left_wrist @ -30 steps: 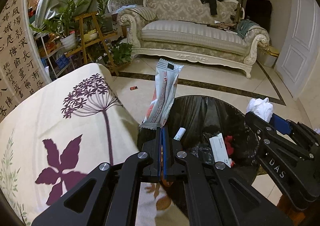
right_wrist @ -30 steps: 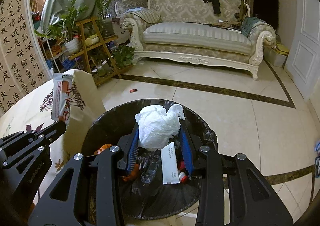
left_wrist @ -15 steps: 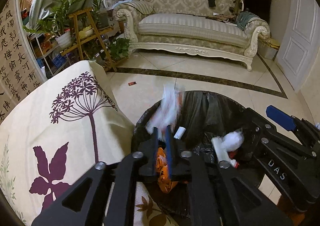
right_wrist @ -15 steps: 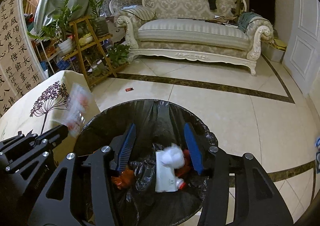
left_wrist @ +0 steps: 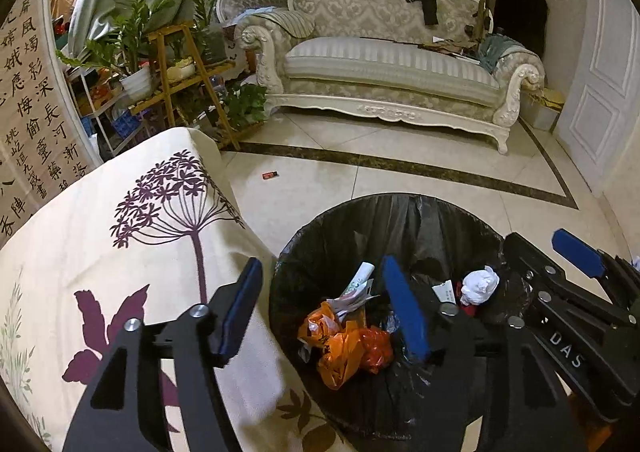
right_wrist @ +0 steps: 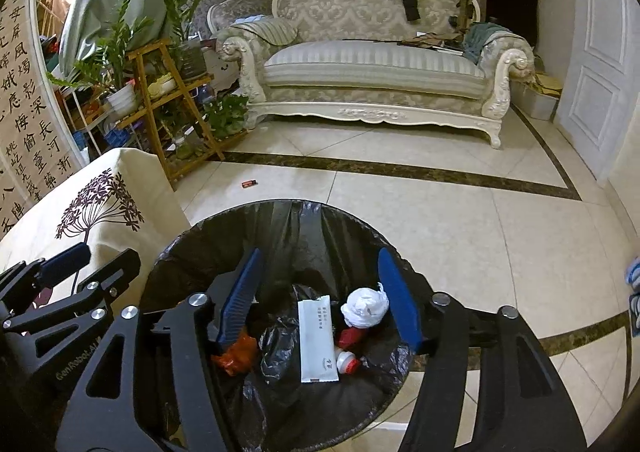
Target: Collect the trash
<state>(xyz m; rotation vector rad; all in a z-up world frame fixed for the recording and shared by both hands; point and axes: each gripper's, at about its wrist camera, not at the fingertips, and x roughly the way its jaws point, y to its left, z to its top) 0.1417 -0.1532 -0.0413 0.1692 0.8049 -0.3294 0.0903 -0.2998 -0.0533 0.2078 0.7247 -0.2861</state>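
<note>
Now two empty, opening grippers, left gripper [left_wrist: 320, 306] and right gripper [right_wrist: 320, 294], above one bin [right_wrist: 192, 248].

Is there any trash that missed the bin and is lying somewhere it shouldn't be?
Yes, one bit. A small red scrap lies alone on the tiled floor, beyond the bin and towards the sofa. Everything else, like the crumpled white tissue and white packet, is inside the bin.

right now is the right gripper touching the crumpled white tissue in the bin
Apart. In the right wrist view the right gripper, jaws opening, holds nothing; the crumpled white tissue lies below among the trash in the bin.
</note>
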